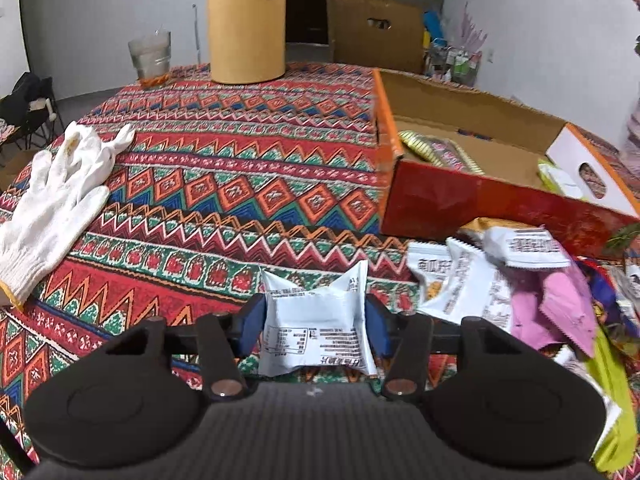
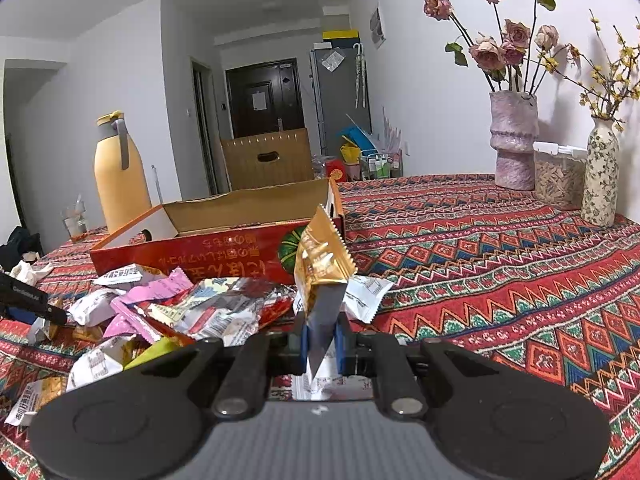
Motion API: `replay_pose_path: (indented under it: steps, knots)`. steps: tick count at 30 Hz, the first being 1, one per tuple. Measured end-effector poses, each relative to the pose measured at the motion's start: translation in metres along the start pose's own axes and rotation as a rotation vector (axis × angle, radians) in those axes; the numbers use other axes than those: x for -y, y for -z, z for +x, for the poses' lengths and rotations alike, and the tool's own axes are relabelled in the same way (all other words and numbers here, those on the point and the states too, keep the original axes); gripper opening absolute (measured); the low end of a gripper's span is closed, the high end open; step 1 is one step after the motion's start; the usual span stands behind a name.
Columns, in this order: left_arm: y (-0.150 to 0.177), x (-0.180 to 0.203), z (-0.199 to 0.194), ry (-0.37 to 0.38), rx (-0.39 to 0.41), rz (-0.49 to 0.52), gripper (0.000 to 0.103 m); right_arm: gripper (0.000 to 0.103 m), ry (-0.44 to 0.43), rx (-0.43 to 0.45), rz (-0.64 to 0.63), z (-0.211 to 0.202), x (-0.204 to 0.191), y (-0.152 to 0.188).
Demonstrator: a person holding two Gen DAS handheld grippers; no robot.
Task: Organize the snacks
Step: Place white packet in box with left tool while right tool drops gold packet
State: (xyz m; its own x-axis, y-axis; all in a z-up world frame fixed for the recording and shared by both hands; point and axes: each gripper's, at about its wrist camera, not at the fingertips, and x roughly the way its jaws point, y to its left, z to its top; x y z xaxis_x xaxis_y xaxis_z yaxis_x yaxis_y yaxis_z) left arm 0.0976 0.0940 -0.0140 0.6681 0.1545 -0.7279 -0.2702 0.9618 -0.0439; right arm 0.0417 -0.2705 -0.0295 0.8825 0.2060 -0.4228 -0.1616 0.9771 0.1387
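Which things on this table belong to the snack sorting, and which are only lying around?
Belong to the job:
- white packet in left gripper
- gold packet in right gripper
- snack pile
- open red box

Just lying about:
- white glove
- yellow flask
- glass
- vases
- seed jar

Low wrist views sharing red box [image 1: 480,200]

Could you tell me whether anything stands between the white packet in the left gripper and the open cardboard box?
Nothing visible does. The left gripper holds the white packet, and only bare tablecloth lies between it and the box. The snack pile sits to the right, beside that path.
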Motion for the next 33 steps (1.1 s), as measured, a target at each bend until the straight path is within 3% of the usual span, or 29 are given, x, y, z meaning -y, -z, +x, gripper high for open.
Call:
replay_pose_path:
  steps: [17, 25, 33]
  knots:
    - [-0.058, 0.057, -0.05, 0.13, 0.218, 0.019, 0.055, 0.012, -0.101, 0.105, -0.081, 0.034, -0.029, -0.073]
    - [-0.09, 0.093, -0.042, 0.159, 0.273, 0.014, 0.055, 0.012, -0.15, 0.099, -0.087, 0.077, -0.05, -0.11]
    - [-0.106, 0.11, -0.001, 0.13, 0.284, -0.003, 0.055, 0.012, -0.122, 0.029, -0.065, 0.133, -0.053, -0.114]
